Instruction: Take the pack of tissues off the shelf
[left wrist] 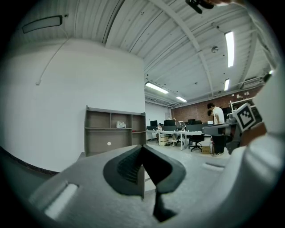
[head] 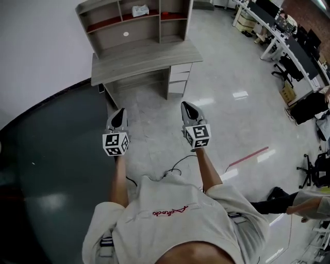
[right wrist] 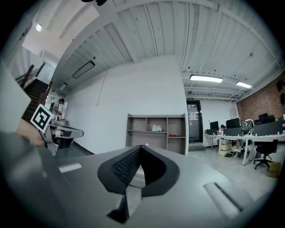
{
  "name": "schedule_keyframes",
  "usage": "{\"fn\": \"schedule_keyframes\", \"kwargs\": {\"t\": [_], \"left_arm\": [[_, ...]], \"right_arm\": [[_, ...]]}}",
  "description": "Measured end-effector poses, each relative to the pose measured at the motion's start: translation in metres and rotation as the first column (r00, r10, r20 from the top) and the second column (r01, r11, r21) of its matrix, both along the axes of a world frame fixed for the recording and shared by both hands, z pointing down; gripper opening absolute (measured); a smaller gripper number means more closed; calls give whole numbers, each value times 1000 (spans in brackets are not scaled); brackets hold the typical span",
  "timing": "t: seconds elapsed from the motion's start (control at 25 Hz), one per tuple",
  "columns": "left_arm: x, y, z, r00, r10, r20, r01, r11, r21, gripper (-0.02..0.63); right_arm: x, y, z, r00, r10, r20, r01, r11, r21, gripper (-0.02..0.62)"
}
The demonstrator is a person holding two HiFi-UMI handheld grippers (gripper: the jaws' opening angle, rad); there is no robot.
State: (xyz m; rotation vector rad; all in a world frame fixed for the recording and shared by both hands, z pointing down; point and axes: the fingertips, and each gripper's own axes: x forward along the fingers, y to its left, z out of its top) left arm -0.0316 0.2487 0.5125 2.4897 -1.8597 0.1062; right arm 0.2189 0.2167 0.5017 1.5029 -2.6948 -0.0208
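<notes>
A white pack of tissues (head: 140, 10) lies on the upper middle shelf of a grey desk hutch (head: 135, 20), far ahead of me. The pack of tissues (left wrist: 120, 125) also shows small in the left gripper view, and the pack of tissues (right wrist: 156, 128) in the right gripper view. My left gripper (head: 118, 114) and right gripper (head: 187, 106) are held side by side over the floor, well short of the desk (head: 144, 59). Both are shut with nothing between their jaws.
A drawer unit (head: 179, 77) sits under the desk's right side. A round white object (head: 126, 34) lies on the lower shelf. Office desks and chairs (head: 289, 56) stand to the right, with a person (head: 309, 203) nearby. A dark floor area (head: 51, 170) spreads left.
</notes>
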Motion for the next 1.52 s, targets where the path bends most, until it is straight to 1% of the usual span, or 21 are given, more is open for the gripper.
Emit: {"fn": "schedule_keyframes", "kwargs": {"t": [0.2,0.48,0.64,0.8,0.92,1.28,1.52], "left_arm": [[24,-3,8,1000,0,-8,0,1000,-15,2],[33,-31,16,1000,6,-17,-7,1000,-21,2],[29,-56,23,1000,12,-20,-13,999,-36,2],[16,-93,29,1000,21,-23,-21,999,-35,2],[2,-131,30,999,30,-28,-31,999,-29,2],[-51,-250,17,997,70,-45,-71,997,-21,2],[-87,-315,10,994,92,-59,-92,996,-6,2]], "right_arm": [[13,-7,5,1000,-13,0,13,1000,-8,7],[17,-31,17,1000,-28,-7,27,999,-33,7],[11,-57,19,999,-32,-1,32,999,-38,6],[-6,-92,24,1000,-31,-5,31,999,-37,7],[-21,-127,24,1000,-25,-12,25,999,-35,6],[-79,-238,4,999,6,-33,-7,1000,-20,7],[-119,-297,-4,999,22,-44,-23,1000,-12,7]]}}
